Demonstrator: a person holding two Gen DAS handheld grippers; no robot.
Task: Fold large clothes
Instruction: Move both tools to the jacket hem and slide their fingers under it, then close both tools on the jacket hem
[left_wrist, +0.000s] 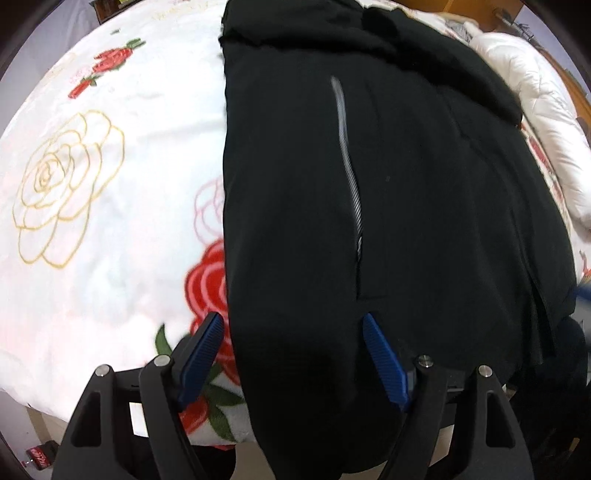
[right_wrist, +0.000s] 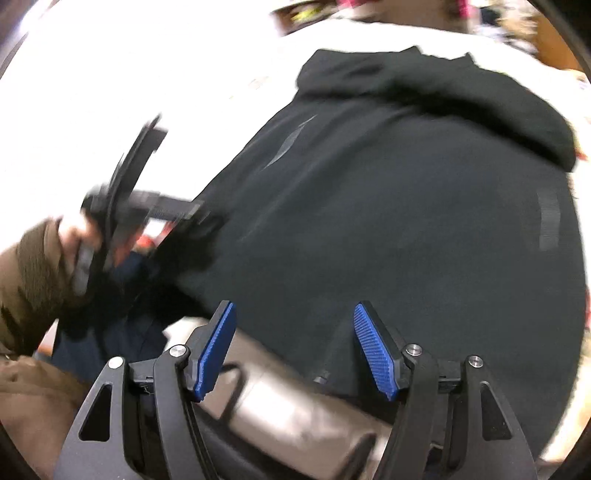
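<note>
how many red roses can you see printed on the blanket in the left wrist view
2. One small red rose lies at the upper left of the blanket. One large red rose sits against the black jacket's left edge, partly covered. More may be hidden underneath.

Bed covered by white floral blanket (left_wrist: 110, 184), red and gold-outline roses. Black jacket (left_wrist: 406, 203) lies flat directly on the blanket, near edge hanging over the bedside. White quilted duvet (left_wrist: 535, 110) bunched just right of the jacket.

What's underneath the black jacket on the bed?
The black jacket lies on a white blanket printed with roses. A red rose is half covered; whatever else is beneath stays hidden.
</note>
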